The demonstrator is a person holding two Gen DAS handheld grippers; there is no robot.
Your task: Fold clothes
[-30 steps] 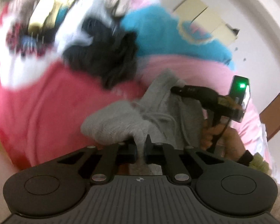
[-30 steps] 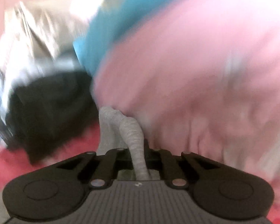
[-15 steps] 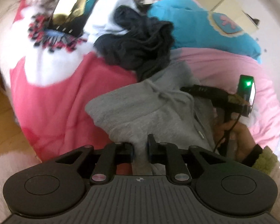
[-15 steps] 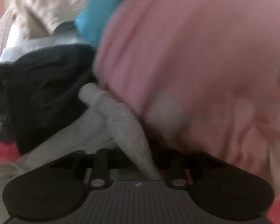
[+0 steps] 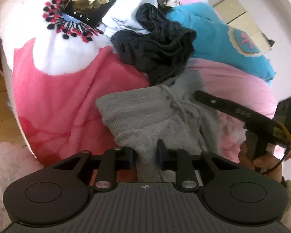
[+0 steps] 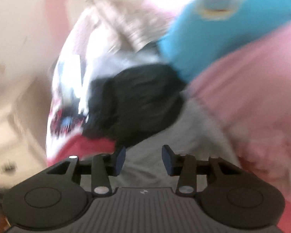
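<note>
Our left hand-held gripper (image 5: 145, 152) pinches the grey sweatpants (image 5: 161, 116); our right hand-held gripper (image 6: 143, 158), jaws just parted, holds nothing. A dark garment (image 5: 157, 52) crowds the far edge.

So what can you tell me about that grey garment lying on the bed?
The grey garment looks like soft knit sweatpants, with a ribbed waistband and a tied drawstring. It lies crumpled on the pink blanket, its far edge tucked under a dark garment. A fold runs between the left gripper's fingers. The right gripper has just been opening above it, with nothing between its pads.
</note>
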